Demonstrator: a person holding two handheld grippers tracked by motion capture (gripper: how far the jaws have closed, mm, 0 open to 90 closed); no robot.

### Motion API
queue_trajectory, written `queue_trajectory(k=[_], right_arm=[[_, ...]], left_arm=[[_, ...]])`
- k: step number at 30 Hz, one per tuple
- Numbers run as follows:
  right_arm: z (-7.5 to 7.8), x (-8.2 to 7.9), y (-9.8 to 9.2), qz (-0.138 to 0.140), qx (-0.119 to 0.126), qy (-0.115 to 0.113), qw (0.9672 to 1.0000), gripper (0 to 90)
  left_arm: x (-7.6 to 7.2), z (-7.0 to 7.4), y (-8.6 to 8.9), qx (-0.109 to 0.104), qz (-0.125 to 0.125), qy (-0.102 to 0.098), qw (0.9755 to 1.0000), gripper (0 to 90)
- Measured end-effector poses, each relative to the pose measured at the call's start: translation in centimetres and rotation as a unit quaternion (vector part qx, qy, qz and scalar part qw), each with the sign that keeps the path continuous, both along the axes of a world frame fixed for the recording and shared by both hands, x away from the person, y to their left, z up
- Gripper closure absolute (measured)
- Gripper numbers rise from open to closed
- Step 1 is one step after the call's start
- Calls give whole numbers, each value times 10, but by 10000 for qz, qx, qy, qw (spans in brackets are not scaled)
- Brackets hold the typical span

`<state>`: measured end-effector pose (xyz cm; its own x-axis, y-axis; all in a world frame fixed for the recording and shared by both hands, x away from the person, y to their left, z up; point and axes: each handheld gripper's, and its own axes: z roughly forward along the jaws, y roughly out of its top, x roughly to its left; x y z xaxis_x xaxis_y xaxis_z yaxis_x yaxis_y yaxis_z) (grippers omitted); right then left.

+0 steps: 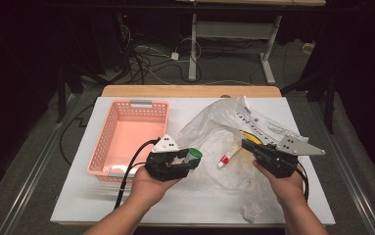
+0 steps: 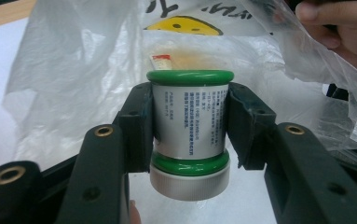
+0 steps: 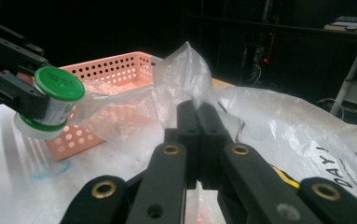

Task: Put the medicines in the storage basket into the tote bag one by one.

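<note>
While my left gripper (image 1: 187,159) holds the jar (image 1: 193,154) above the table (image 1: 77,196), between basket (image 1: 126,105) and bag (image 1: 214,127), a tube (image 1: 225,157) lies inside the bag.

Left gripper view: the jaws are clamped on the jar's label (image 2: 188,121), between its green rims. The label looks smooth, so I judge a loosened squeeze could let the jar slip.

Right gripper view: my right gripper (image 3: 197,116) is pinched together on bag film. A pull could tear it, or drag the bag against the jar.

Bare table (image 1: 175,205) lies open near the person; pink basket (image 1: 126,137) and plastic bag (image 1: 214,127) crowd the far half.
</note>
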<state>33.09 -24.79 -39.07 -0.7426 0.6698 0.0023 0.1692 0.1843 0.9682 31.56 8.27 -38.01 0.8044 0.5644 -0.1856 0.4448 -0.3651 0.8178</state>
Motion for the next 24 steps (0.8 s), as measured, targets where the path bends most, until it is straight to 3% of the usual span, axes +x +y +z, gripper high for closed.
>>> queue_trajectory(k=[6, 13, 17, 24], right_arm=[[1, 0, 0, -22, 9, -8, 10000, 900], [2, -2, 1, 0, 9, -24, 10000, 900], [2, -2, 1, 3, 3, -29, 10000, 900], [4, -3, -1, -7, 34, -67, 10000, 900]], left_arm=[[3, -6, -15, -88, -86, 82, 9999, 539], [4, -15, -41, -81, -215, -34, 9997, 539], [7, -20, -53, -157, -246, -3, 9996, 539], [14, -30, -73, -71, -276, -82, 9996, 539]])
